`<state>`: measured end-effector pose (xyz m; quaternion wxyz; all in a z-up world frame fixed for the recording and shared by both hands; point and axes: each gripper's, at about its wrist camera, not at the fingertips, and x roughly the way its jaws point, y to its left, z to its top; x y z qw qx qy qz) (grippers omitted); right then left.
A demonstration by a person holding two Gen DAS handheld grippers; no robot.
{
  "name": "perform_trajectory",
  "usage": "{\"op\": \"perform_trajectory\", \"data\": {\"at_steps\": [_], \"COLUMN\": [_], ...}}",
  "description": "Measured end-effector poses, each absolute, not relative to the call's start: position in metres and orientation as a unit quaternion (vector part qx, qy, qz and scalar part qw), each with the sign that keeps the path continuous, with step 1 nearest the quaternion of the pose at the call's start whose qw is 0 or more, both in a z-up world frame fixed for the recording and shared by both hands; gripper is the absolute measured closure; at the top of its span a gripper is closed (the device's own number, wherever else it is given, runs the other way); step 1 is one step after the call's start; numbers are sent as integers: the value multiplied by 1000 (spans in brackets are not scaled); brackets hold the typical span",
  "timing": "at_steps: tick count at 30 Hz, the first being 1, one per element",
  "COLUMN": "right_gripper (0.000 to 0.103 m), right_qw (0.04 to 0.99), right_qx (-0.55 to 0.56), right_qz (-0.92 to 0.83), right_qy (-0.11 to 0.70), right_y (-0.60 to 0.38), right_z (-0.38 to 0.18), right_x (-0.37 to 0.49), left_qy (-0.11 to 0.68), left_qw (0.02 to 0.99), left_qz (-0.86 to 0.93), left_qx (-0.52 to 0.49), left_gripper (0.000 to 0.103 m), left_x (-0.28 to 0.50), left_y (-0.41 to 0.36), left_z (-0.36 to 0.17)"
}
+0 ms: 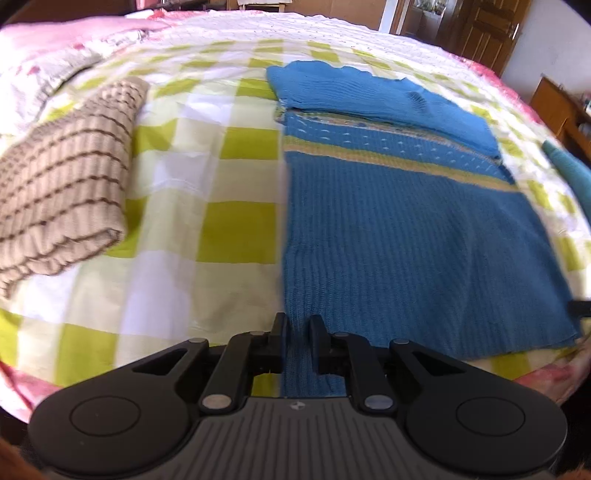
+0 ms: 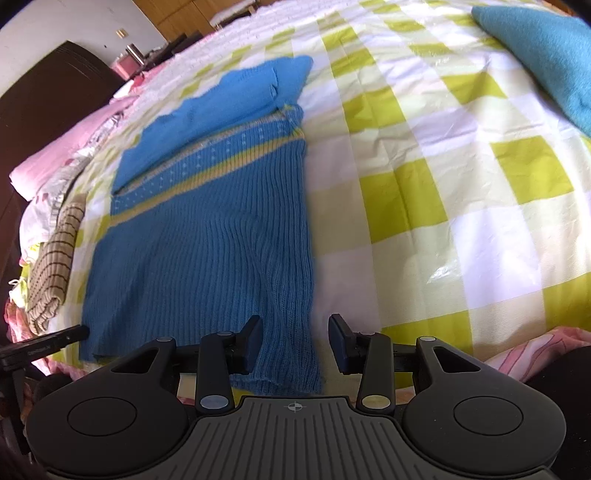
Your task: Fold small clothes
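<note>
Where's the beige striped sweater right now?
In the left wrist view, the beige striped sweater lies folded on the checked bedspread, left of the blue sweater.

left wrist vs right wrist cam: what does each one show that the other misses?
Left wrist only: the left gripper shut on the near left corner of the blue sweater, and wooden doors in the background.

Right wrist only: the right gripper, jaws apart around the sweater's near right corner, plus most of a teal cushion.

Both: the sweater, sleeves folded across it, the folded striped beige sweater, and the checked bedsheet.
</note>
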<state>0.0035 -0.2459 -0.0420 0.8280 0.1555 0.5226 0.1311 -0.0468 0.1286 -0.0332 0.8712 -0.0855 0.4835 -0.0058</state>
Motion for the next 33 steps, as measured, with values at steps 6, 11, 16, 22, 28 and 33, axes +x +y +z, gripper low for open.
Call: {"op": "perform_trajectory", "data": {"at_steps": [6,11,16,22,28,33], "right_gripper": [65,88,94,96,97,92], "right_qw": [820,819,808,803,798,817], "right_qx": [143,152,250,349,429,349], "right_qz": [135,144,177,206,216,222], "right_qy": [538,534,504,436,364,403], "right_y": [-237,-240,-256,-266,-275,-271], "right_z": [-47,-46,-42,-22,-2,15], "right_x": [12,11,10,29,77,110], "left_qy": [481,472,463,412,343,366], "left_qw": [868,875,866,860,853,879], "left_qz": [-27,-32,-53,-89,-113,-112], "left_qx": [-115,-105,-178,-287,-376,-286], "left_gripper": [64,80,87,87,89,89], "left_x": [-41,-40,-28,-3,47,65], "left_y": [129,123,135,154,177,169], "left_z": [-37,-36,-28,-10,6,26]}}
